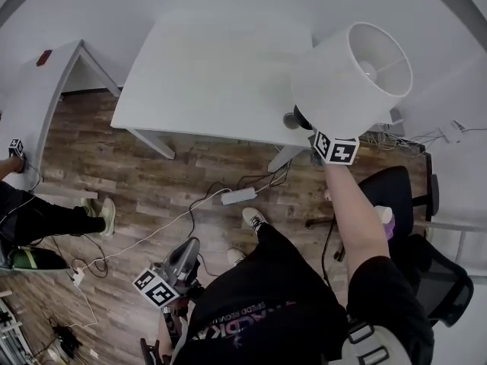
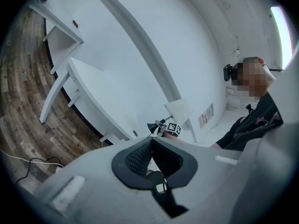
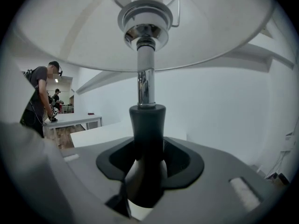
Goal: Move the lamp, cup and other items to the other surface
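Note:
The lamp has a white drum shade (image 1: 351, 78) and a black base (image 1: 302, 119). It hangs in the air over the right end of the white table (image 1: 205, 74). My right gripper (image 1: 310, 128) is shut on the lamp's black neck (image 3: 146, 125), just below the chrome stem (image 3: 145, 85); the shade (image 3: 84, 31) fills the top of the right gripper view. My left gripper (image 1: 181, 258) hangs low by the person's leg, above the wood floor. Its jaws (image 2: 150, 146) meet at the tips with nothing between them. The lamp (image 2: 180, 110) also shows far off in the left gripper view.
A second white table (image 1: 30, 105) stands at the left. Another person (image 1: 46, 219) stands beside it. A power strip (image 1: 238, 196) and cables lie on the floor under the table's front edge. A black office chair (image 1: 396, 196) is at the right.

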